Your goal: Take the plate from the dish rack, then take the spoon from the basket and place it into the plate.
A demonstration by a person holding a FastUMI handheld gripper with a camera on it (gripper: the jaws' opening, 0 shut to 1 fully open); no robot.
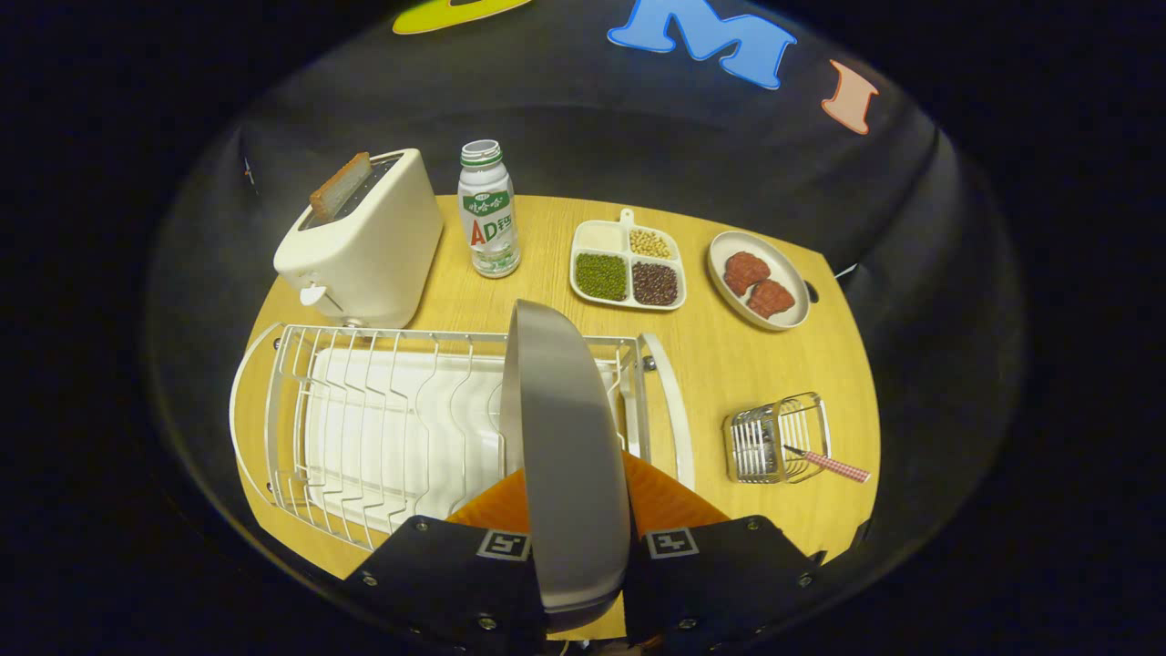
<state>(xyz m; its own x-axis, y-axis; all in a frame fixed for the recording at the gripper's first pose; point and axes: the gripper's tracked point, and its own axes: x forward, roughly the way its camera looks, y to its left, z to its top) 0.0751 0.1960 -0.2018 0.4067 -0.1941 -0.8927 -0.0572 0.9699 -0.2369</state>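
Between the 2 fingers (483, 583) of the gripper (576, 569) stands the plate (560, 446), on edge, both pads clamped on its rim. It appears lifted above the dish rack (364, 428), which lies just beyond and to the left of the fingers. Step 1 looks nearly done. Next, the plate needs a bare patch of table (729, 364) to lie flat on. Ahead to the right, the spoon (831, 465) leans out of the basket (779, 437), its handle checked red.
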